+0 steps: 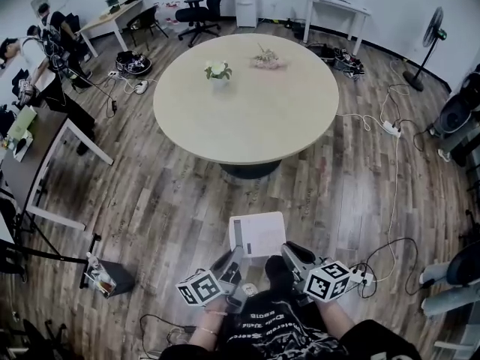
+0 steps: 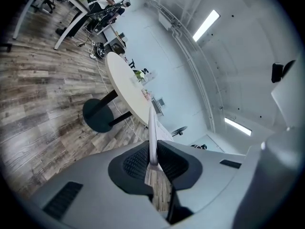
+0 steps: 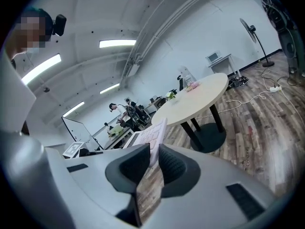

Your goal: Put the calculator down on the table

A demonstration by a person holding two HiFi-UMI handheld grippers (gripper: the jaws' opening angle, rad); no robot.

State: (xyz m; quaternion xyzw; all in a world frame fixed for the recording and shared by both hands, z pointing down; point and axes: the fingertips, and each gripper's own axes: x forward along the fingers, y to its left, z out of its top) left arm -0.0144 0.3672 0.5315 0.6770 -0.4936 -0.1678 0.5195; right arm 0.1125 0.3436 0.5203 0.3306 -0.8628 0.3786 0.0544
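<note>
A flat white calculator with a dark display strip hangs over the wooden floor, short of the round beige table. My left gripper is shut on its near left corner. My right gripper is shut on its near right corner. In the left gripper view the calculator stands edge-on between the black pads, with the table beyond. In the right gripper view its keyed face sticks out past the gripper toward the table.
A small potted plant and a pale ornament stand on the far part of the table. White cables and a power strip lie on the floor at the right. A fan, office chairs and desks with seated people ring the room.
</note>
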